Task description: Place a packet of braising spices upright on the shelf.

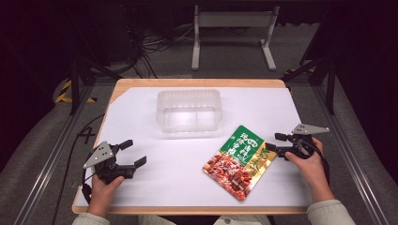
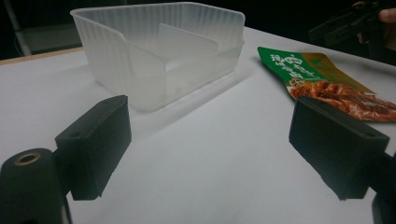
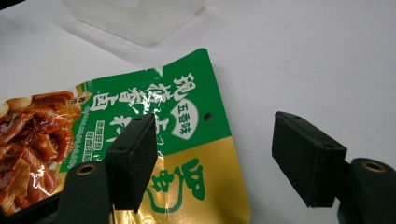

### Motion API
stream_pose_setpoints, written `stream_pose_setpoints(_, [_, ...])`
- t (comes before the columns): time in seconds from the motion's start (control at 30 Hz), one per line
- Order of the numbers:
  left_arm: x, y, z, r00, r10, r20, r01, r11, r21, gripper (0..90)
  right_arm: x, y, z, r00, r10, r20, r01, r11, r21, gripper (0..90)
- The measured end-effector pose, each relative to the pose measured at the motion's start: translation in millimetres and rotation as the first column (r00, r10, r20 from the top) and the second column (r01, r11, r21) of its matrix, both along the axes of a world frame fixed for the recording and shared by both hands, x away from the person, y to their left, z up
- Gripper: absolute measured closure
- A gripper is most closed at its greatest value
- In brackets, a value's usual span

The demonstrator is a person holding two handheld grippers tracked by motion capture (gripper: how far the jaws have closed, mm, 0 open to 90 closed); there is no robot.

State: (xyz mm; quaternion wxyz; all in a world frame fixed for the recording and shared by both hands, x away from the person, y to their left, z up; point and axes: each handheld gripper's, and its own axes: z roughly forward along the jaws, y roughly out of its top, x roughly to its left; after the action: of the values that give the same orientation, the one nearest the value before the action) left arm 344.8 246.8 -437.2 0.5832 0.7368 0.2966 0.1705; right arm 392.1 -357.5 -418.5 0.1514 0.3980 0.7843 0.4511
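A green and gold snack pouch with a picture of red-brown meat lies flat on the white sheet, right of centre. My right gripper is open at the pouch's right edge; in the right gripper view one jaw hangs over the pouch and the other over bare sheet. My left gripper stands open at the front left with nothing between its jaws. A clear plastic tub sits at the back centre, empty. The left gripper view shows the tub ahead and the pouch to its right.
A white sheet covers most of the wooden table. Beyond the table's far edge stand a white frame and loose cables on a dark floor. Metal rails run along both sides.
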Motion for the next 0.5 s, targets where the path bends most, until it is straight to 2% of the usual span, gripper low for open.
stream_pose_setpoints(0.1, [0.1,-0.2,0.0,1.0,-0.001,0.0,0.001,1.0,0.0,13.7,0.5,-0.2,-3.1,1.0,-0.004,-0.004,0.004,0.9999,-0.012,30.6])
stream_pose_setpoints(0.23, [0.2,-0.8,-0.2,1.0,-0.001,-0.007,0.001,1.0,-0.004,13.7,1.9,-0.9,-8.5,0.9994,-0.012,-0.033,0.012,0.9997,-0.023,30.5])
stream_pose_setpoints(0.43, [0.4,-1.1,-0.1,1.0,-0.003,-0.004,0.003,1.0,-0.001,13.7,3.2,-0.9,-17.1,0.9954,-0.009,-0.096,0.008,0.9999,-0.01,33.2])
stream_pose_setpoints(0.5, [0.6,-1.2,-0.2,1.0,-0.004,-0.003,0.004,1.0,0.0,13.9,3.4,-1.0,-18.1,0.9946,-0.009,-0.104,0.008,1.0,-0.004,33.5])
